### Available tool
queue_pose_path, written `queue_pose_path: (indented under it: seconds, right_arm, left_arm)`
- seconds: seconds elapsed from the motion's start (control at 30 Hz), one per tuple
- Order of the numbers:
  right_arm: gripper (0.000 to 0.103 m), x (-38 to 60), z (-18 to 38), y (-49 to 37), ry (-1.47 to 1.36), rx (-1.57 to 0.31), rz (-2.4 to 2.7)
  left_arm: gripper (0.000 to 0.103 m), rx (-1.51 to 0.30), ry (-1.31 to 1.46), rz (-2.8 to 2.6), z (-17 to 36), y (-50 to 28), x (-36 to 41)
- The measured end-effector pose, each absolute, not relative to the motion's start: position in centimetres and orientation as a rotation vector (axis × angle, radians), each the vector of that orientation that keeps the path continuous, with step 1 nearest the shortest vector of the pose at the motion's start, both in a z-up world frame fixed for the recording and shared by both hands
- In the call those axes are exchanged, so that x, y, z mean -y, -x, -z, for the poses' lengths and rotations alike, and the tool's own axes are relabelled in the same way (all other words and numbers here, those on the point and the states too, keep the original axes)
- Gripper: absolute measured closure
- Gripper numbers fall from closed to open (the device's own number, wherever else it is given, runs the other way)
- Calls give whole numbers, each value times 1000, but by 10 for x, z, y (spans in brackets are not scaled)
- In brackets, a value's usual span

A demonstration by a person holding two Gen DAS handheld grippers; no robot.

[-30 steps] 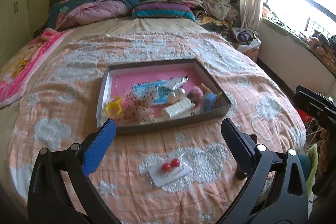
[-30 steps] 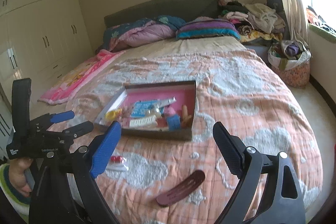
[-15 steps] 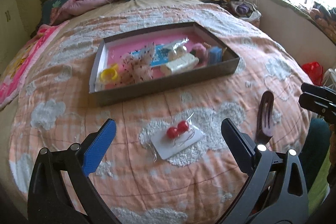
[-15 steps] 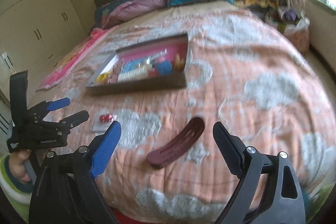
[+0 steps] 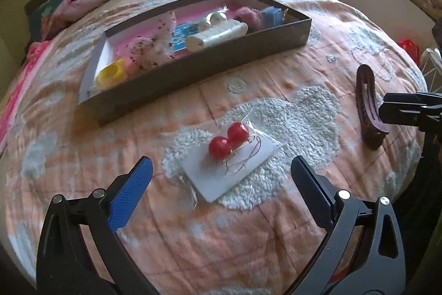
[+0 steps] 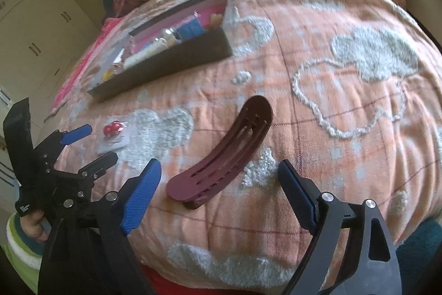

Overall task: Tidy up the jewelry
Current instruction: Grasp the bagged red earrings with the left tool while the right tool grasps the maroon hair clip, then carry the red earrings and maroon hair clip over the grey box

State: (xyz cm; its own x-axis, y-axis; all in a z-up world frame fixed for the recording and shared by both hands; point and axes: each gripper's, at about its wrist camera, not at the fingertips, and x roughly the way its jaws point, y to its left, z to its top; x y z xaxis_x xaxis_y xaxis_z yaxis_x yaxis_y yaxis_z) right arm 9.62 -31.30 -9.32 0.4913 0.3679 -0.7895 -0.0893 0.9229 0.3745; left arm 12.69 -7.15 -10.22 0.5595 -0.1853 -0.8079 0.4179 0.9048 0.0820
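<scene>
The left gripper [image 5: 219,181] hangs with fingers spread over the bagged red earrings [image 5: 228,141] on the bed [image 5: 276,226]. The right gripper [image 6: 218,188], fingers closing slightly, straddles the maroon hair clip [image 6: 223,156], untouched.

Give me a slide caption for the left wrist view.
Open left gripper above carded red ball earrings on the bedspread, jewelry box behind.

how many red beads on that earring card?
2. The red beads sit side by side, touching, on the white earring card in its clear bag, on the bedspread in front of the box.
</scene>
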Motion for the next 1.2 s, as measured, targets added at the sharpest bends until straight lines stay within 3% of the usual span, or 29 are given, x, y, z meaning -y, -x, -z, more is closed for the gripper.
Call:
queue_pose_path:
  seconds: [0.1, 0.2, 0.23, 0.37, 0.43, 0.5, 0.6, 0.9, 1.2]
  right_arm:
    - [22, 310, 98, -102, -290, -1020, -274]
    - [46, 306, 99, -107, -255, -1004, -256]
    - [62, 305, 100, -109, -252, -997, -267]
    - [83, 300, 99, -112, -243, -982, -295]
    - [87, 296, 96, -113, -242, -974, -320]
    - [89, 289, 92, -112, -222, -957, -342]
    - [94, 278, 84, -111, -202, -936, -384]
    - [94, 255, 49, -104, -152, -853, -466]
    - [94, 248, 12, -114, -148, -776, -494]
  left_arm:
    - [9, -920, -259, 374, 109, -136, 73]
    - [9, -927, -248, 360, 117, -142, 73]
    - [9, -925, -240, 363, 117, -143, 74]
    - [26, -919, -212, 365, 117, -141, 73]
    - [35, -921, -187, 369, 114, -141, 70]
    - [57, -921, -169, 370, 111, -139, 66]
    - [68, -920, -124, 383, 103, -136, 59]
    - [83, -883, -43, 384, 78, -122, 45]
    - [85, -800, 37, 345, 39, -126, 18]
